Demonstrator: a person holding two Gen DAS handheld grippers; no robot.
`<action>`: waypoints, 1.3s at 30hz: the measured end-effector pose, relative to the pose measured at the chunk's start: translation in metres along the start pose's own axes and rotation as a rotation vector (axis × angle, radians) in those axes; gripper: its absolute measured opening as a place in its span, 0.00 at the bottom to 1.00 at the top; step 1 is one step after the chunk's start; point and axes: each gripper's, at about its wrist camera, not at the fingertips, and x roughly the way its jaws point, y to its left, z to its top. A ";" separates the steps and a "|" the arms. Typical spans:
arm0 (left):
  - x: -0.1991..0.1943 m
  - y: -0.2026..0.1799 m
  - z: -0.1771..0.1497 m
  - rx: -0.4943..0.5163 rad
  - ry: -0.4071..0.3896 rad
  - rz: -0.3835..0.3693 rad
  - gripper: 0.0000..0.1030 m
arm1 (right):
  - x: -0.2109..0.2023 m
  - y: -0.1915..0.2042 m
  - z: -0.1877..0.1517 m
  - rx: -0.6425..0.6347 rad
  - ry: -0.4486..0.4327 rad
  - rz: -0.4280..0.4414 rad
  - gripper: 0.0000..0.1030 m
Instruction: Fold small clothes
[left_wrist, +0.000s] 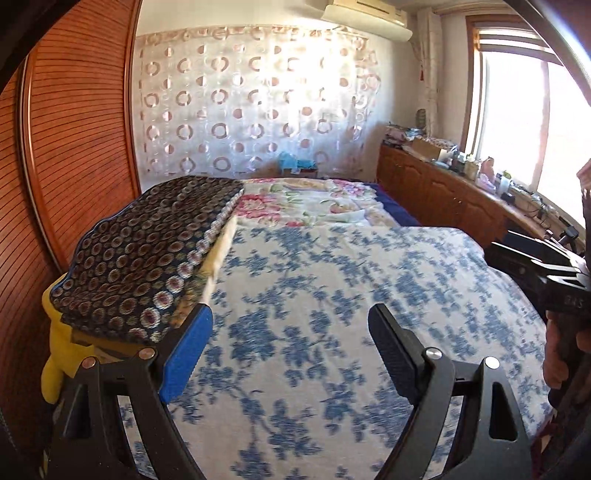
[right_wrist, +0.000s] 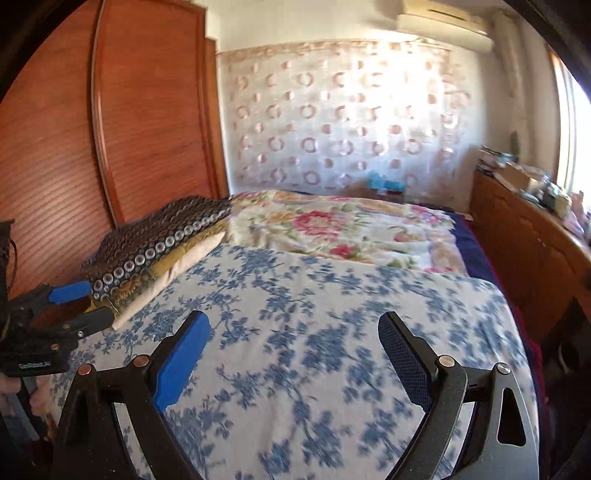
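Observation:
No small garment shows in either view. My left gripper (left_wrist: 291, 325) is open and empty, held above a white bedspread with blue flowers (left_wrist: 332, 295). My right gripper (right_wrist: 293, 332) is open and empty above the same bedspread (right_wrist: 314, 314). The left gripper also shows at the left edge of the right wrist view (right_wrist: 79, 304), jaws apart. The right gripper's body shows at the right edge of the left wrist view (left_wrist: 546, 266); its fingertips are out of frame there.
A stack of folded cushions with a dark circle-pattern cover (left_wrist: 147, 251) lies at the bed's left, also in the right wrist view (right_wrist: 159, 240). A pink floral quilt (left_wrist: 306, 203) lies farther back. A wooden wardrobe (left_wrist: 74, 147) stands left, a cluttered wooden cabinet (left_wrist: 443, 184) right.

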 end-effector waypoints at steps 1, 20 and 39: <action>-0.002 -0.003 0.002 0.001 -0.007 -0.004 0.84 | -0.010 -0.001 -0.001 0.011 -0.013 -0.009 0.91; -0.049 -0.037 0.042 0.048 -0.128 0.017 0.84 | -0.102 -0.011 -0.013 0.062 -0.155 -0.109 0.91; -0.048 -0.038 0.041 0.047 -0.127 0.016 0.84 | -0.090 -0.026 -0.014 0.061 -0.150 -0.108 0.91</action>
